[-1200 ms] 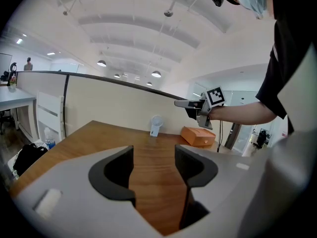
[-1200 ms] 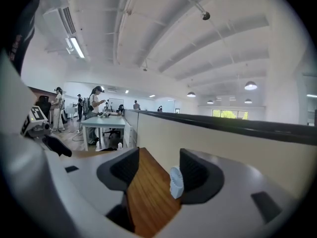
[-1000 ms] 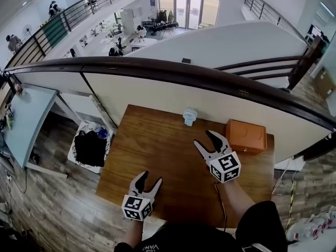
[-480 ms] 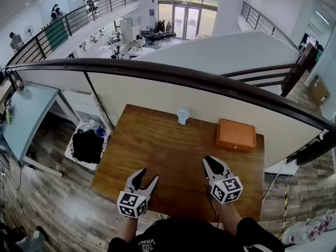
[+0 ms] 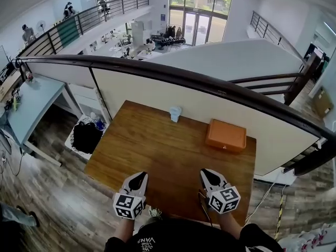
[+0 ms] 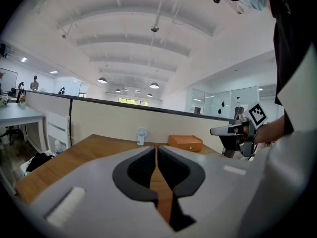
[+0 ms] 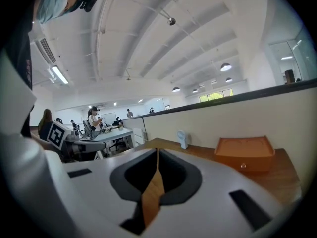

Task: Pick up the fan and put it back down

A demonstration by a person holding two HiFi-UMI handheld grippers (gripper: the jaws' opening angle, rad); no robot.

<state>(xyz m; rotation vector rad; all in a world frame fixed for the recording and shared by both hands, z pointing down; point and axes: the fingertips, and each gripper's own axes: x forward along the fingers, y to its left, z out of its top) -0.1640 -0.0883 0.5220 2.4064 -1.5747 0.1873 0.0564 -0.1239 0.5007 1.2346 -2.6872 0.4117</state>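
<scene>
Both tongs now sit at the near edge of the desk [image 5: 157,146], close to the person's body. A second ago the right tongs [image 5: 206,173] were well forward, near the orange box [image 5: 226,135], with the jaws spread. They have since been drawn back level with the left tongs [image 5: 140,175].

Jaws: both pairs have just been closing. Each gripper view shows the two jaws pressed together at the tips, with only bare desk wood visible through the slit behind them. Nothing is pinched in either pair.

Fan [image 5: 175,113]: it stands at the far edge of the desk, just in front of the cream partition [image 5: 157,96], well apart from both tongs and left of the orange box. Nothing touches it.

Reading: the fan is down and free, and both tongs are empty and retreated. This looks like the end of the put-down, with no step left in hand.

Fan appearance: small and pale, white to light blue, with a round grille head on a short base. It is upright, and its face is turned toward the near side. It looks light and top-heavy, so it could tip under a sideways nudge. No cord can be made out.
</scene>
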